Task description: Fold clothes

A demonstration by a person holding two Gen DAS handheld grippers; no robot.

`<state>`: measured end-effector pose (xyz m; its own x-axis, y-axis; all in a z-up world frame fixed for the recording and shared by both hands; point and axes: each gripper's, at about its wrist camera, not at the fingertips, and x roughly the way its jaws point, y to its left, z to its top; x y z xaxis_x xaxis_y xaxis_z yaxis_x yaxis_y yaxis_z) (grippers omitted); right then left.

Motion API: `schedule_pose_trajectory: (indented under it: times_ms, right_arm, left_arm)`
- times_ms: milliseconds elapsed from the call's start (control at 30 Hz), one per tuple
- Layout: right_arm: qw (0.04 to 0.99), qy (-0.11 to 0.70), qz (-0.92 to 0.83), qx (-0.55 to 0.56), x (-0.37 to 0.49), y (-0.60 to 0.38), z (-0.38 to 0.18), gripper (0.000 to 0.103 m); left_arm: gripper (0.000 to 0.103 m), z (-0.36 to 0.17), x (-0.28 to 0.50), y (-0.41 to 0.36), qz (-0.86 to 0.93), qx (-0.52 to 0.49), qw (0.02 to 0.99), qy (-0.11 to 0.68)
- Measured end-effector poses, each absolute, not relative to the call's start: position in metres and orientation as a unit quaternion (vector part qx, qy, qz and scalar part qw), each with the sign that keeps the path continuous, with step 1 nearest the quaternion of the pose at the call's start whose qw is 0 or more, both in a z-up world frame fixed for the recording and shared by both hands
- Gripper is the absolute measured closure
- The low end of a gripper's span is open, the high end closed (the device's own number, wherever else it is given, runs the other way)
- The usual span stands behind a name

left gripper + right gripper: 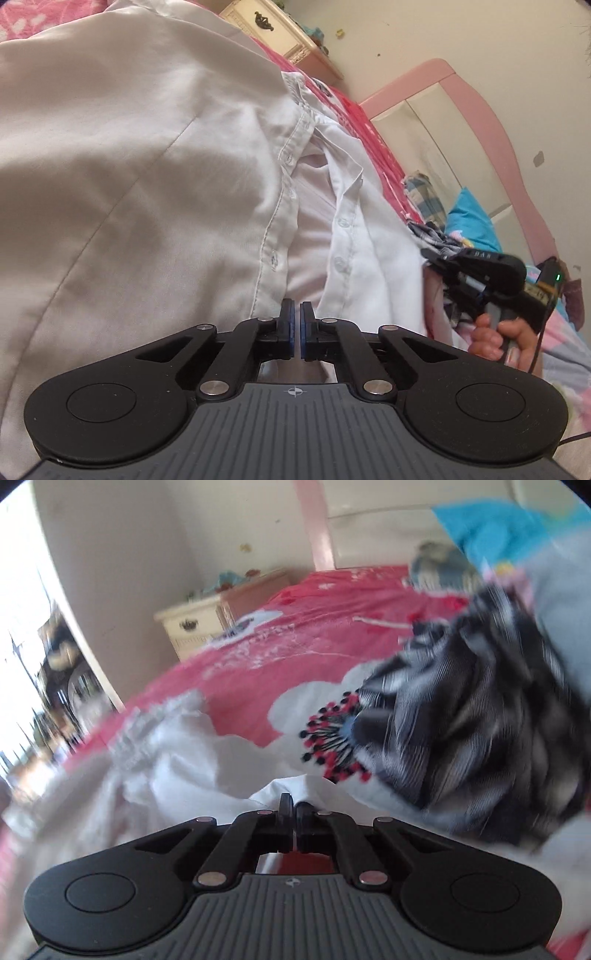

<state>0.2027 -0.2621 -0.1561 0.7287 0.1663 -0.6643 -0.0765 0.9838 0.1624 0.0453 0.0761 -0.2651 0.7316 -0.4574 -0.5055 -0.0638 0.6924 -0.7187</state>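
A white button-up shirt (147,177) fills most of the left wrist view, its button placket (280,206) open down the middle. My left gripper (297,314) is shut at the shirt's lower edge; I cannot tell whether cloth is pinched. My right gripper (294,805) is shut on a fold of the white shirt (177,760) in the blurred right wrist view. The right gripper's body and the hand holding it show at the right of the left wrist view (491,284).
The shirt lies on a pink flowered bedspread (314,627). A black-and-white striped garment (472,723) lies crumpled to the right. A cream nightstand (195,624), a pink headboard (480,103), a blue pillow (472,218) and a checked cloth (424,199) are beyond.
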Motion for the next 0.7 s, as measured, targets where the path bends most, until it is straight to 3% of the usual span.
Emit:
schedule_pose_trajectory:
  times_ms: [100,233,300,367,467,533,700]
  right_arm:
    - [0.924,0.379,0.039,-0.010,0.211,-0.251,-0.169,0.100]
    - [0.911,0.411,0.019,0.032,0.206,-0.267,-0.175,0.088]
    - [0.907,0.412,0.039,0.081,0.186,-0.283,-0.162,0.073]
    - [0.892,0.429,0.070,0.121,0.161,-0.299,-0.147,0.064]
    - [0.845,0.489,0.135,0.167,0.116,-0.315,-0.136,0.064]
    - [0.816,0.532,0.156,0.166,0.083,-0.317,-0.139,0.064]
    - [0.787,0.582,0.171,0.111,0.010,-0.307,-0.160,0.063]
  left_arm:
    - [0.103,-0.264,0.045,0.072,-0.117,-0.355,0.860,0.348]
    - [0.103,-0.262,0.043,0.072,-0.116,-0.339,0.866,0.347]
    - [0.103,-0.261,0.042,0.072,-0.114,-0.332,0.870,0.346]
    - [0.103,-0.260,0.043,0.071,-0.125,-0.327,0.869,0.349]
    - [0.094,-0.259,0.043,0.066,-0.136,-0.312,0.872,0.352]
    - [0.079,-0.257,0.042,0.062,-0.136,-0.297,0.877,0.352]
    - [0.081,-0.253,0.040,0.051,-0.137,-0.260,0.888,0.353]
